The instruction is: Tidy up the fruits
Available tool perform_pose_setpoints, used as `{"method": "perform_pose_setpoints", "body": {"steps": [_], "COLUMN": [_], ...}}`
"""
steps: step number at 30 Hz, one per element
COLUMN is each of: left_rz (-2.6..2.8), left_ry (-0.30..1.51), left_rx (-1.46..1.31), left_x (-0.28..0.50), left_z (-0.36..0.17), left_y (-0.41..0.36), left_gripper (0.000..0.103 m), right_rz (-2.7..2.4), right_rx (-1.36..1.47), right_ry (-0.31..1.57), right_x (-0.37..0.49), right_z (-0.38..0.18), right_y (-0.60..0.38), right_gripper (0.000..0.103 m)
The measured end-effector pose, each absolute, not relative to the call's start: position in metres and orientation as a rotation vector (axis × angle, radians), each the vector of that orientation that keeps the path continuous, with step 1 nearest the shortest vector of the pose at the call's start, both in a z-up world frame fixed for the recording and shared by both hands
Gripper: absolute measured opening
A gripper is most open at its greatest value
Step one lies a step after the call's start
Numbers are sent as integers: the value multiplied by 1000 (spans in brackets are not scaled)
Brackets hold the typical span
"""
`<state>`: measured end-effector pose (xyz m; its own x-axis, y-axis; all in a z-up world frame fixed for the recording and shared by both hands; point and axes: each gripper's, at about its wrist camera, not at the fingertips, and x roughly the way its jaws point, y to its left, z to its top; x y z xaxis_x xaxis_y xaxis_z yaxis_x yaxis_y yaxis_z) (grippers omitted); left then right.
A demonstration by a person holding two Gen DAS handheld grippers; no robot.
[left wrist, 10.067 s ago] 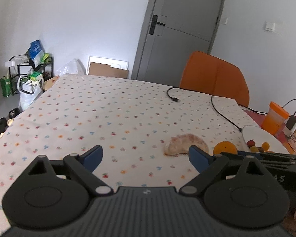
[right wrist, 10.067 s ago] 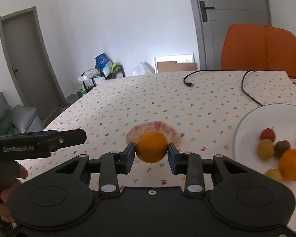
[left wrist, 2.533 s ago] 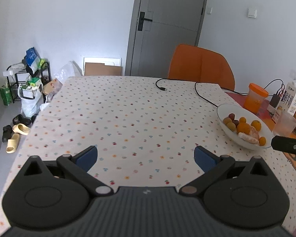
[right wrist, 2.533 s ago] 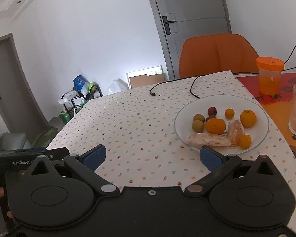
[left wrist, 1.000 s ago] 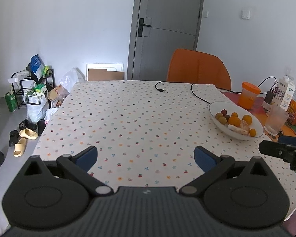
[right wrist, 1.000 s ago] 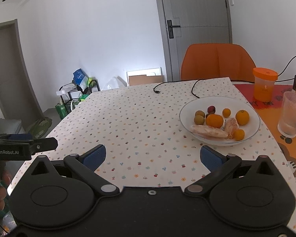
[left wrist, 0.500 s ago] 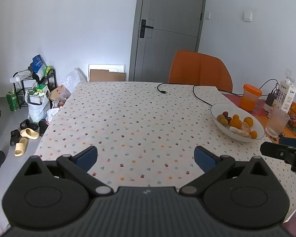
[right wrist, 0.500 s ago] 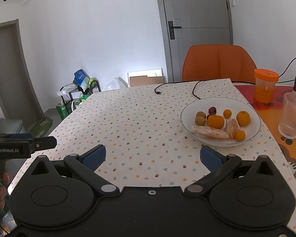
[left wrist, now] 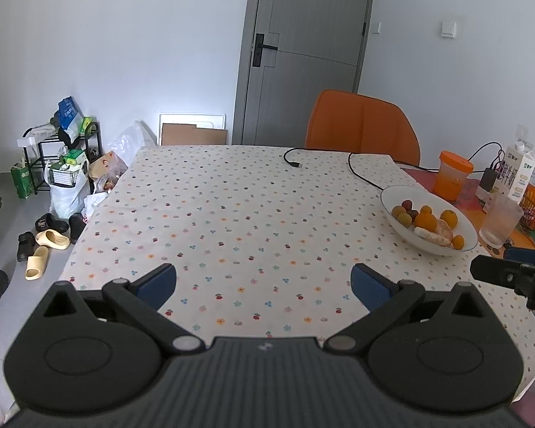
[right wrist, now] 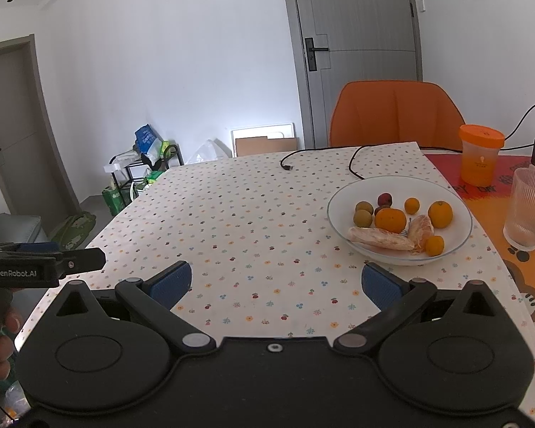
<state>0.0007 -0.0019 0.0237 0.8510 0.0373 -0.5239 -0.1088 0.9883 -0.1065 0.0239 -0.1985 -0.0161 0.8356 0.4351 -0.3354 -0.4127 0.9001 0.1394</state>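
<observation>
Altogether nine fruits fill one bowl (right wrist: 460,235) (two peeled).

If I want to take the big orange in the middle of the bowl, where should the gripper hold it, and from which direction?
Probably from above, fingers across the widest part of the big orange. The peeled segments lie against it in front and small fruits sit behind, inside the bowl, so a side approach looks blocked.

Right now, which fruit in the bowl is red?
The small round fruit at the far side of the white bowl, beside the brownish-green ones; all other fruits are orange or peeled.
</observation>
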Motion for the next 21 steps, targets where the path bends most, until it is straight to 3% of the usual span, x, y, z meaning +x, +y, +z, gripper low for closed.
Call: {"method": "perform_pose_setpoints", "body": {"steps": [21], "left_rz": [73], "left_ry": [553], "left_rx": [-144], "left_x": [3], "left_z": [21], "left_y": [-3], "left_gripper": [103], "right_rz": [447], "right_rx": [61], "right_ry": [376], "right_x": [25], "right_z": [-18], "right_y": [-198], "right_gripper": [103]}}
